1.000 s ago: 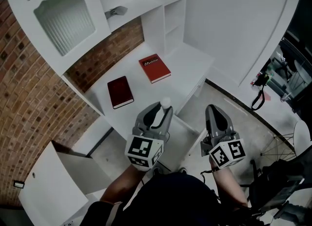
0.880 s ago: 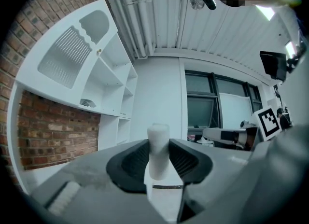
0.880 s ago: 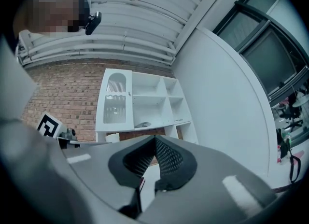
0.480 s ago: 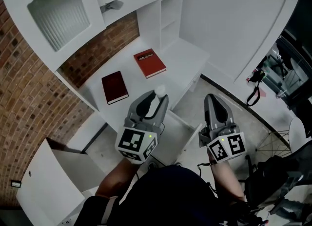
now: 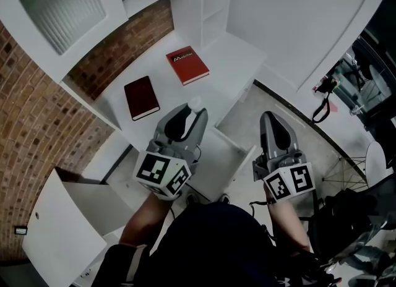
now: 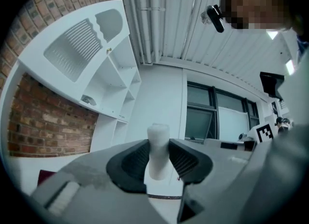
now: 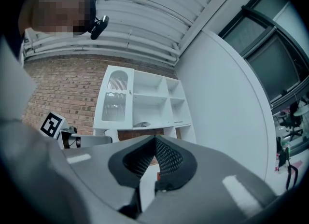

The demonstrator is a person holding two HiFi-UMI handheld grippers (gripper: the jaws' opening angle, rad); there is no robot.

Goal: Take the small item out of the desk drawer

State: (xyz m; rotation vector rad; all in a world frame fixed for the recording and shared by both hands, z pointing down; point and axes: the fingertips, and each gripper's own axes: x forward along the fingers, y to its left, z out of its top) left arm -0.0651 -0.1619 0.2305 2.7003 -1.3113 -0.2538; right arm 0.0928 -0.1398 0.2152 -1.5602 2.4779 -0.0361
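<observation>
Small white cylinder-shaped item (image 6: 158, 138) sits upright between the ribbed black pads of the left gripper (image 5: 194, 111), which is clamped on its lower part. The top of the item sticks out above the jaws. In the head view this gripper hangs over the front edge of the white desk (image 5: 226, 69), above the open white drawer (image 5: 218, 163) – so the item is already out of the drawer and in the air. The right gripper (image 5: 271, 119) holds nothing, its jaws pressed together, and it is beside the drawer. A dark red book (image 5: 141, 97) and a brighter red book (image 5: 187, 65) lie on the desk. I judge the taking-out step is almost finished – the next move probably calls for a free place on the desk and a gentle release, keeping the item upright.
</observation>
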